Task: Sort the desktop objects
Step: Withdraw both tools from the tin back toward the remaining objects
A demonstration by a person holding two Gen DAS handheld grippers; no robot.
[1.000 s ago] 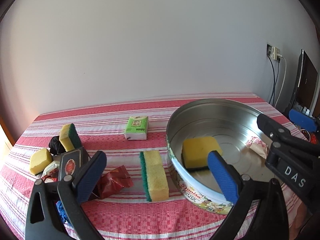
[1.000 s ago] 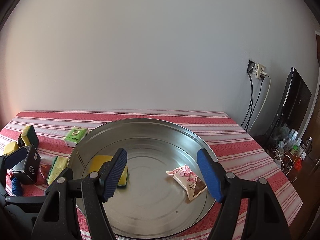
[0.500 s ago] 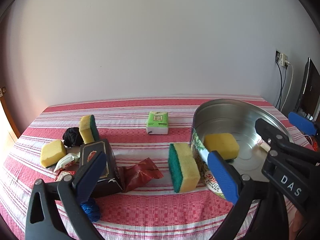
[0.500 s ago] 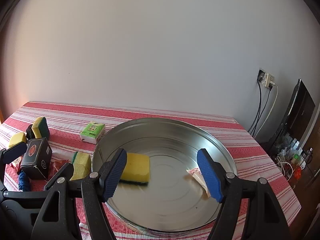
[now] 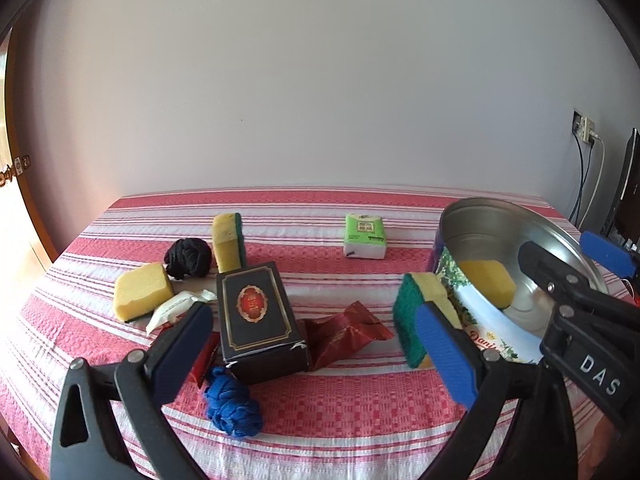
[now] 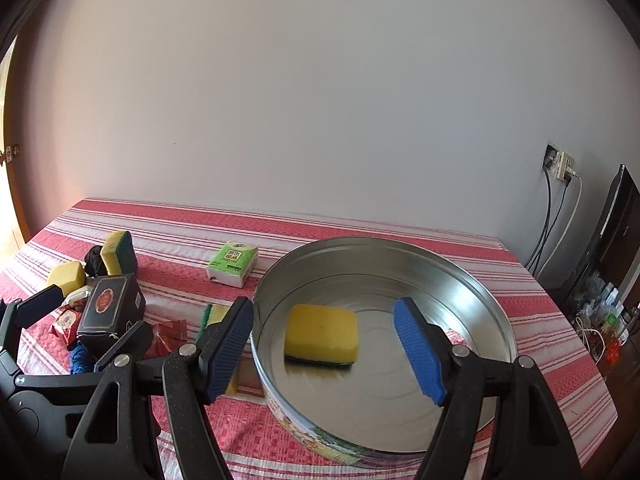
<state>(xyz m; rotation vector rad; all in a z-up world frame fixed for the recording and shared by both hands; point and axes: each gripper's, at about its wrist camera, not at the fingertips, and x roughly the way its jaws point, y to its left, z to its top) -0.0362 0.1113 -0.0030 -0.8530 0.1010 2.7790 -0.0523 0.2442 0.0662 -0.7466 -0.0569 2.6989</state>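
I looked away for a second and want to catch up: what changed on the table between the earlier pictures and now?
Both views swung left: the left gripper now faces the black box and blue yarn, no longer the tin. The right gripper followed. Both stayed open and empty. Nothing on the table moved; the sponge in the tin lies as before.

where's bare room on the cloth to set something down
Free: the cloth behind the green tissue pack toward the wall, and the front strip right of the blue yarn. Crowded: around the black box, where sponges, wrappers and yarn cluster.
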